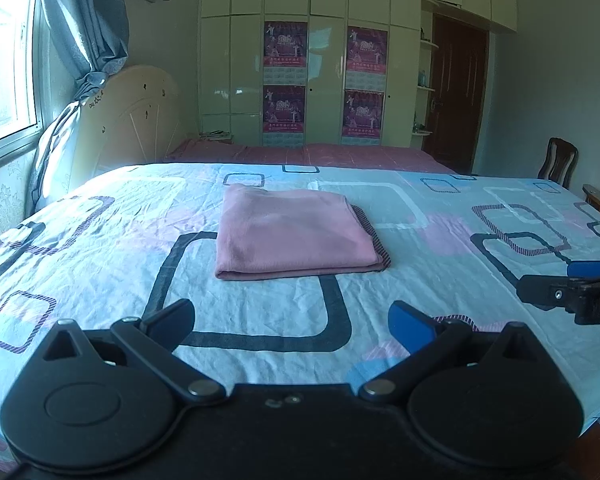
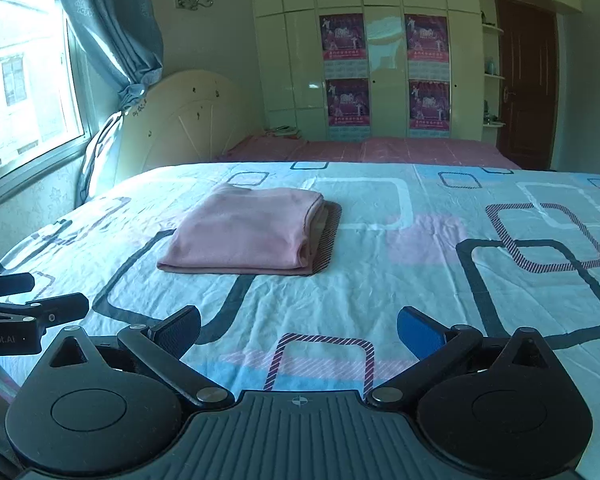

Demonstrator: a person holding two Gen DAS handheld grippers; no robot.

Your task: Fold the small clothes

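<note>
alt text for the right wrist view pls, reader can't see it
A folded pink garment lies flat on a patterned bedsheet, untouched. The right tongs stand open and empty in the foreground; the left tongs enter at the left edge. Behind are a headboard, a window and a wardrobe with posters.

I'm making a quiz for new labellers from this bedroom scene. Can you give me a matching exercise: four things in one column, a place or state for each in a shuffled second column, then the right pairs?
Things:
1. pink garment
2. left gripper
3. posters
4. curtain

Places or states:
A. tied back beside the window
B. folded flat on the patterned bedsheet
C. stuck on the wardrobe doors
D. jaws open, holding nothing

Pairs: 1-B, 2-D, 3-C, 4-A
</note>
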